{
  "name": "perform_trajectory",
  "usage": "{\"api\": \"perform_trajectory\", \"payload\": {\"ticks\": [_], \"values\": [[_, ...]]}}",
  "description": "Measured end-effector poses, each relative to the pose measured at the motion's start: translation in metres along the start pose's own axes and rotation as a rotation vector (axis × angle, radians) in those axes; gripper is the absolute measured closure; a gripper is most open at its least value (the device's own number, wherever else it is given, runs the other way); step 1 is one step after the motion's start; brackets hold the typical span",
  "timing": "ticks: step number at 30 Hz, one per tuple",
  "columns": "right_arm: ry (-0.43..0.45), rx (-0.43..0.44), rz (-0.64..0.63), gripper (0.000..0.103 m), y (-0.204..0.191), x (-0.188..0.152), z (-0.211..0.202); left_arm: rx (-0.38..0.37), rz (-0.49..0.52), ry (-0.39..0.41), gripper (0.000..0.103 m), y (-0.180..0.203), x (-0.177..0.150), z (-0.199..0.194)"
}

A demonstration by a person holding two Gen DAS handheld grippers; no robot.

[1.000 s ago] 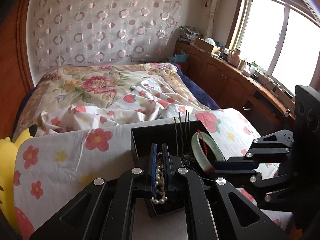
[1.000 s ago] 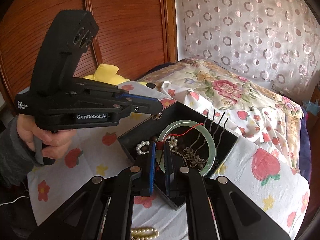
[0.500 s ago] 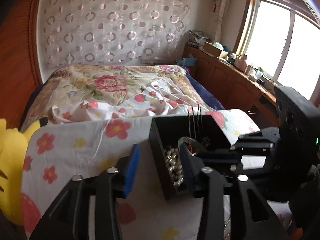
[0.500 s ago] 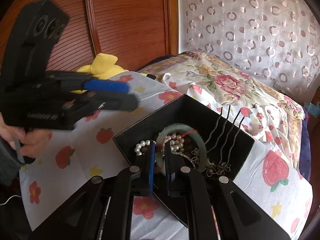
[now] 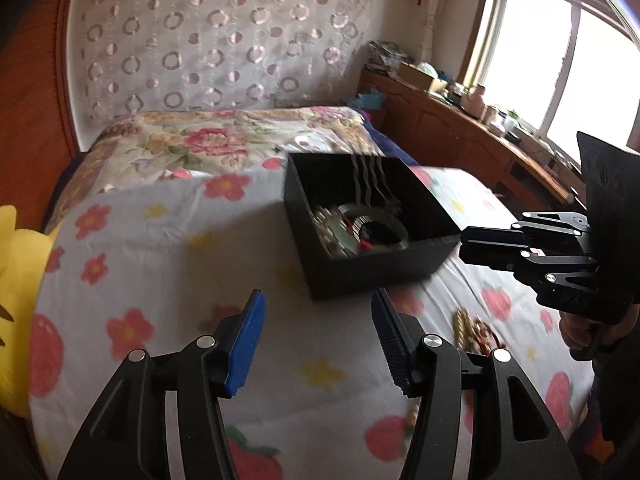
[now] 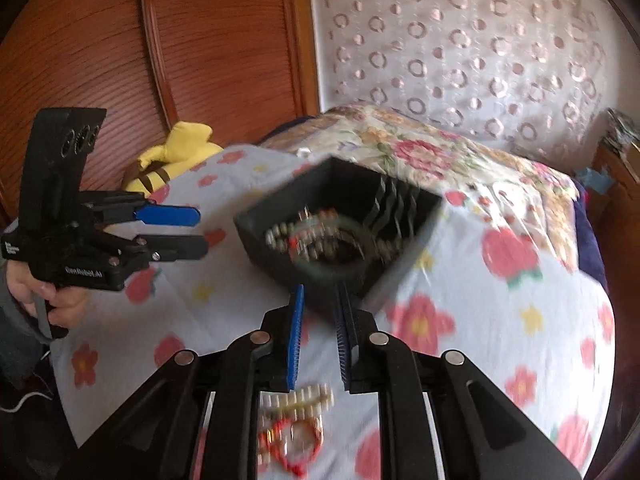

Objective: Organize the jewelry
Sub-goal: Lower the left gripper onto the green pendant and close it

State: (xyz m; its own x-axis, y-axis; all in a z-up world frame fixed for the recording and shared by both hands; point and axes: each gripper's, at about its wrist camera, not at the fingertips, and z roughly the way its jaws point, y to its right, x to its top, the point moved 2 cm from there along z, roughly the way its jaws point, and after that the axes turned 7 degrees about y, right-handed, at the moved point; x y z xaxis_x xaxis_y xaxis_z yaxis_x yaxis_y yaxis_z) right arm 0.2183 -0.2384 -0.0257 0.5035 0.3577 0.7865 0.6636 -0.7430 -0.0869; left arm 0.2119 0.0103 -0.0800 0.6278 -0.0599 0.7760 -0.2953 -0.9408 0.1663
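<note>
Hovering with left gripper (image 5: 318, 334) spread wide and empty, right gripper (image 6: 319, 334) narrowly parted and empty, beside the open black jewelry box (image 5: 376, 256) holding pearls and a pale-green bangle (image 5: 374, 230), apparently lining up next for the loose gold-and-red trinkets (image 6: 294, 428) lying on the floral sheet (image 5: 160, 260).

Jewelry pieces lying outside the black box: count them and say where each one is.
2 that I can make out, though blur may hide more: a pale beaded bracelet and a red-and-gold ornament, both on the strawberry-print sheet before the black box.
</note>
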Motion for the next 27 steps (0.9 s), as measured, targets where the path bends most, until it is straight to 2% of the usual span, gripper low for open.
{"api": "perform_trajectory", "payload": {"ticks": [6, 8, 13, 25, 27], "values": [[-0.034, -0.069, 0.032, 0.075, -0.001, -0.043, -0.022, -0.048, 0.020, -0.044, 0.051, 0.023, -0.018, 0.004], [-0.048, -0.085, 0.058, 0.066, -0.002, -0.057, -0.027, -0.059, 0.032, -0.055, 0.051, 0.030, -0.022, 0.006], [-0.069, -0.118, 0.077, 0.057, -0.009, -0.083, -0.035, -0.087, 0.056, -0.083, 0.050, 0.045, -0.031, 0.011], [-0.077, -0.150, 0.117, 0.050, -0.017, -0.095, -0.043, -0.111, 0.127, -0.127, 0.050, 0.071, -0.041, 0.021], [-0.080, -0.152, 0.119, 0.049, -0.018, -0.096, -0.044, -0.112, 0.136, -0.131, 0.054, 0.074, -0.043, 0.023]]}}
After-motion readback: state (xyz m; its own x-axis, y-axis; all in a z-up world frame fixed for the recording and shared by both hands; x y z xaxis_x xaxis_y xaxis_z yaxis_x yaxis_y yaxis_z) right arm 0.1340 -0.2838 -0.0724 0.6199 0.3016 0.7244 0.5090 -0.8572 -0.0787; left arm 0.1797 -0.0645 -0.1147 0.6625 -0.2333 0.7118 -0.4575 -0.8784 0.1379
